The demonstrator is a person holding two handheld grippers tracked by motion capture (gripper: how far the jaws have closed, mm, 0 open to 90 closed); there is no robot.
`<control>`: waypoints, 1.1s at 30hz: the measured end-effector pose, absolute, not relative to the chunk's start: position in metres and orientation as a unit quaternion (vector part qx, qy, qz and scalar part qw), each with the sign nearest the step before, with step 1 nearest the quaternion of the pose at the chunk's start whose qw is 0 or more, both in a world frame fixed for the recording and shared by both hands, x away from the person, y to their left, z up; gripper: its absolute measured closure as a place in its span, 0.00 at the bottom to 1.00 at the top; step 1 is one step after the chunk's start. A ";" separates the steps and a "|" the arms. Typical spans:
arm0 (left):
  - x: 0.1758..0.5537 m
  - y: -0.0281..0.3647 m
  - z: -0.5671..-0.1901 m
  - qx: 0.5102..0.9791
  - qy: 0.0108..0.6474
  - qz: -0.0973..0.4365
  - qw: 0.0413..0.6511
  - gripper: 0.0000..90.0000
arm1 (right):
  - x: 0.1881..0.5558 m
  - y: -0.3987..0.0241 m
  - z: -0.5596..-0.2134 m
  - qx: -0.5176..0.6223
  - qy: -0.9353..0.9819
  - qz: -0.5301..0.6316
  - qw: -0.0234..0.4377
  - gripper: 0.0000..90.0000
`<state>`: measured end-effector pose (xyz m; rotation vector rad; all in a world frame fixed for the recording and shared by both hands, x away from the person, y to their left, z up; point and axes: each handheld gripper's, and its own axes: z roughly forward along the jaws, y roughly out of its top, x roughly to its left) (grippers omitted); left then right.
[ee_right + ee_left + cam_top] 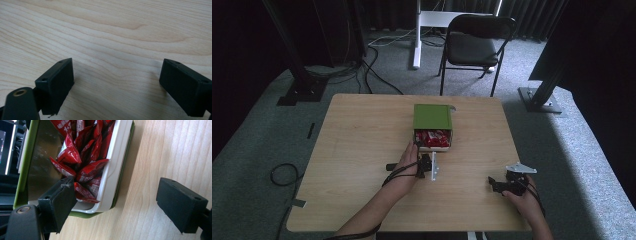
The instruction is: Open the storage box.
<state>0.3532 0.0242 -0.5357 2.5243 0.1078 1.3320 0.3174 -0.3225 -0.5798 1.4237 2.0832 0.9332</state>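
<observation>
A green box [432, 116] with a white inner tray [113, 162] stands at the middle of the wooden table, full of red snack packets [85, 157]. My left gripper [424, 162] is at the box's near end, held in a hand. In the left gripper view its jaws [117, 190] stand wide apart across the tray's white wall. One fingertip [61, 200] is inside against the packets, the other is outside over bare wood, and nothing is clamped. My right gripper [502, 185] rests near the table's front right, and its jaws [115, 72] are open over bare wood.
The table [362, 150] has free wood on its left half and around the right gripper. A black folding chair [477, 45] and a white desk leg [416, 35] stand beyond the far edge. Cables lie on the grey floor [282, 175] at the left.
</observation>
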 end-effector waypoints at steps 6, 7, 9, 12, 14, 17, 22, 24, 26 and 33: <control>0.352 0.022 -0.533 0.870 0.026 0.474 0.134 0.31 | 0.317 -0.323 -0.580 0.516 0.755 0.338 0.224 0.13; 0.351 0.022 -0.531 0.868 0.023 0.477 0.133 0.34 | 0.317 -0.323 -0.580 0.516 0.755 0.338 0.224 0.13; 0.349 0.021 -0.532 0.869 0.023 0.474 0.138 0.35 | 0.317 -0.323 -0.580 0.516 0.755 0.338 0.224 0.13; 0.345 0.017 -0.534 0.874 0.010 0.466 0.137 0.36 | 0.317 -0.323 -0.580 0.516 0.755 0.338 0.224 0.13; 0.346 0.017 -0.538 0.877 0.017 0.461 0.135 0.36 | 0.317 -0.323 -0.580 0.516 0.755 0.338 0.224 0.13; 0.350 0.017 -0.543 0.878 0.008 0.464 0.117 0.36 | 0.317 -0.323 -0.580 0.516 0.755 0.338 0.224 0.13; 0.360 0.019 -0.548 0.879 0.015 0.464 0.109 0.37 | 0.317 -0.323 -0.580 0.516 0.755 0.338 0.224 0.13; 0.363 0.018 -0.550 0.877 0.010 0.469 0.107 0.38 | 0.317 -0.323 -0.580 0.516 0.755 0.338 0.224 0.13; 0.367 0.018 -0.552 0.878 0.004 0.466 0.106 0.42 | 0.317 -0.323 -0.580 0.516 0.755 0.338 0.224 0.13; 0.375 0.013 -0.558 0.872 0.001 0.480 0.093 0.48 | 0.317 -0.323 -0.580 0.516 0.755 0.338 0.224 0.13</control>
